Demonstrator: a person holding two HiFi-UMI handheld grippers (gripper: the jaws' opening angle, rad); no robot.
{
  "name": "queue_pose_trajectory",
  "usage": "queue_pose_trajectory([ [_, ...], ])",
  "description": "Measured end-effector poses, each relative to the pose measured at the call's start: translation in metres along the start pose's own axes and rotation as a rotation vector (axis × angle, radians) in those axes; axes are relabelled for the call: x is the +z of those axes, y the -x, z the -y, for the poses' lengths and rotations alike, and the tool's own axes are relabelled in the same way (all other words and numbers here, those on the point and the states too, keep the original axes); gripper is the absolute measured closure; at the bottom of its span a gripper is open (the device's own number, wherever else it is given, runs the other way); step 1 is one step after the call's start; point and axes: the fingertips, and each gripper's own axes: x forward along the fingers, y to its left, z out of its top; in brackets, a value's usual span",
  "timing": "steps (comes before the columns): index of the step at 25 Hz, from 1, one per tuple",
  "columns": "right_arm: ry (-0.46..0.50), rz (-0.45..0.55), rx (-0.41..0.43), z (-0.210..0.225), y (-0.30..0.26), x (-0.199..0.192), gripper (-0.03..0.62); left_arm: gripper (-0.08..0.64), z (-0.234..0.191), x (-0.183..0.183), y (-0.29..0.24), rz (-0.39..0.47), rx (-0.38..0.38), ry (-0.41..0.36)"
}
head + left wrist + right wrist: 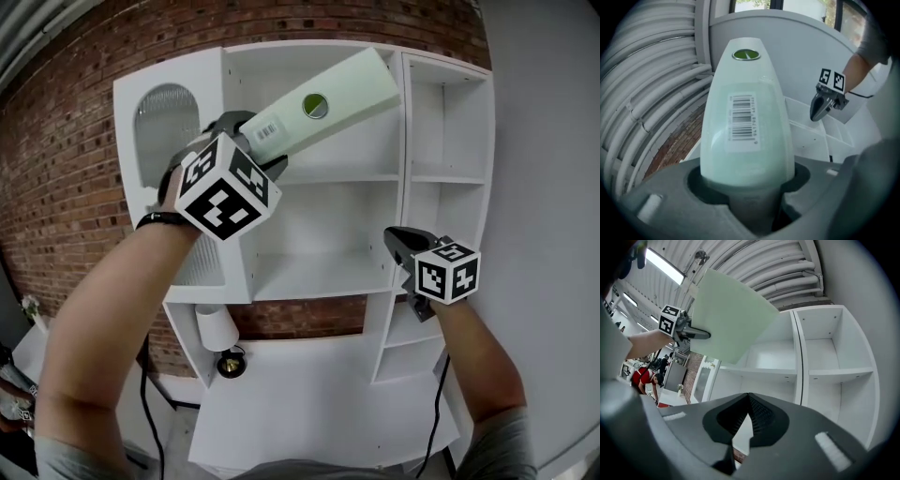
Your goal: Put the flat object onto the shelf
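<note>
While the tall white shelf unit [323, 281] fills the view, the pale green flat barcoded pack [328, 101] slants toward one o'clock before its top bay, clamped in the left gripper [270, 155]; at four o'clock the right gripper [397, 242] hangs clenched, empty.

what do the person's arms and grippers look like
The left tongs and right tongs are dark grey moulded plastic, tapering to a point, with ribbed inner pads. Each carries a white cube with black square markers: left cube, right cube. The person wears grey short sleeves and a black wristband. A black cable trails by the right forearm.
</note>
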Motion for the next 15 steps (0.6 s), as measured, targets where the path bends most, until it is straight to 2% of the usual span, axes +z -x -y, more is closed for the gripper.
queue_pose_trajectory([
  [8, -0.002, -0.006, -0.032, 0.035, 0.007, -0.006, 0.583, 0.285, 0.027, -0.014, -0.055, -0.150, -0.018, -0.225],
  [13, -0.003, -0.006, -0.041, 0.049, 0.005, -0.008, 0.581, 0.285, 0.046, -0.033, -0.083, -0.221, -0.062, -0.289],
  [15, -0.004, -0.006, -0.039, 0.052, 0.003, -0.009, 0.581, 0.284, 0.052, -0.046, -0.093, -0.262, -0.073, -0.339],
])
